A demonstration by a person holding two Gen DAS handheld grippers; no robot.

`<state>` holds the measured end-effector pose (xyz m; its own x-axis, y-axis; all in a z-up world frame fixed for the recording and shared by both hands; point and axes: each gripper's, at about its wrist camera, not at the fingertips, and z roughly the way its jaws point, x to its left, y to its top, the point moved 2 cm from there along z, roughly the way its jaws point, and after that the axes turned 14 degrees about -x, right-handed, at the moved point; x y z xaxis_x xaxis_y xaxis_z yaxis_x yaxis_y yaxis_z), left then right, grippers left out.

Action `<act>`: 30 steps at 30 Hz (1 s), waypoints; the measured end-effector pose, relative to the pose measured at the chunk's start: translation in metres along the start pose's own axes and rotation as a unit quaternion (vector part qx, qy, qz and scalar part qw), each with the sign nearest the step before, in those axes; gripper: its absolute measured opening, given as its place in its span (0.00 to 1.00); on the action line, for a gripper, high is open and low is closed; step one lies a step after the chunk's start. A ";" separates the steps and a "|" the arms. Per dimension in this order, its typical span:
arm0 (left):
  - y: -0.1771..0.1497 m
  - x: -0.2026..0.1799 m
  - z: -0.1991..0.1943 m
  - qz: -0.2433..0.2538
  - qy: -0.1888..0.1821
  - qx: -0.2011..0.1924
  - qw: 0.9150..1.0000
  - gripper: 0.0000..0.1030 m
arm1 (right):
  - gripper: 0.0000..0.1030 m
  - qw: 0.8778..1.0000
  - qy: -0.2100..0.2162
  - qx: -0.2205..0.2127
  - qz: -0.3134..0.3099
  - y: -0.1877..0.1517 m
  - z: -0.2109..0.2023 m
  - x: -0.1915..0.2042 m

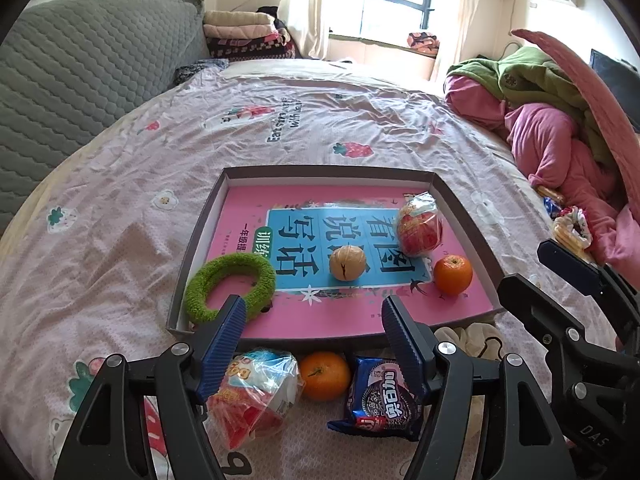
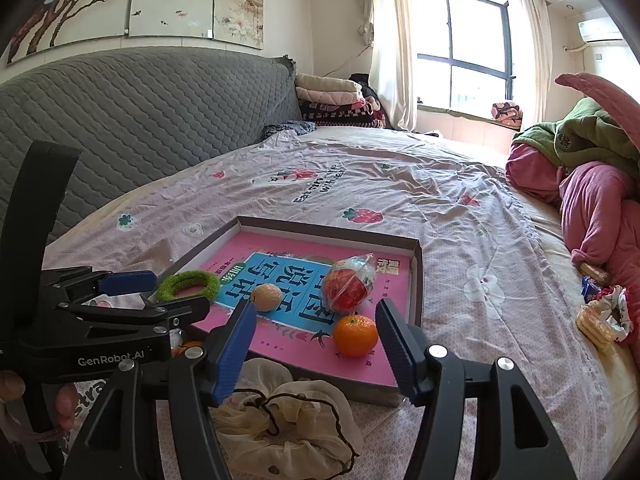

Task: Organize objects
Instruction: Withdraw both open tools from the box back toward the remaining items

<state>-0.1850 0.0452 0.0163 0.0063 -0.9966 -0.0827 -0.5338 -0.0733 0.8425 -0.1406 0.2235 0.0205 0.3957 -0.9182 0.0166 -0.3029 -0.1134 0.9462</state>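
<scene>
In the left wrist view, lower centre, three loose things lie on the bedsheet (image 1: pixel 120 208) just below the tray (image 1: pixel 200 240). Going left to right: a bagged snack (image 1: pixel 256 392), crinkly and slippery, probably light and best pinched at the bunched plastic; an orange (image 1: pixel 325 376), firm and round, apt to roll, so I would grip it across its middle; a cookie pack (image 1: pixel 384 396), flat and light with breakable contents, best taken by a sealed edge. The left gripper (image 1: pixel 312 312) hangs released above them, jaws wide, grasping nothing.

In the right wrist view, a cream scrunchie (image 2: pixel 280 412) lies at lower centre, touching the tray's near edge; it looks soft and limp, so any fold will do. The right gripper (image 2: pixel 316 324) is also spread and empty.
</scene>
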 end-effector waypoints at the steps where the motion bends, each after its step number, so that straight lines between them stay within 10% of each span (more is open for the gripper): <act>1: 0.000 0.000 -0.001 0.000 0.000 -0.001 1.000 0.70 | 0.60 1.000 0.002 -0.002 -0.001 0.000 -0.001 0.001; 30: -0.020 0.025 -0.044 0.009 0.010 -0.021 1.000 0.70 | 0.61 0.998 0.020 -0.038 -0.042 -0.004 -0.044 0.033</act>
<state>-0.1364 0.0201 0.0207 0.0137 -0.9982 -0.0577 -0.4978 -0.0569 0.8655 -0.0882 0.2100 0.0319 0.4516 -0.8908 -0.0514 -0.2021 -0.1582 0.9665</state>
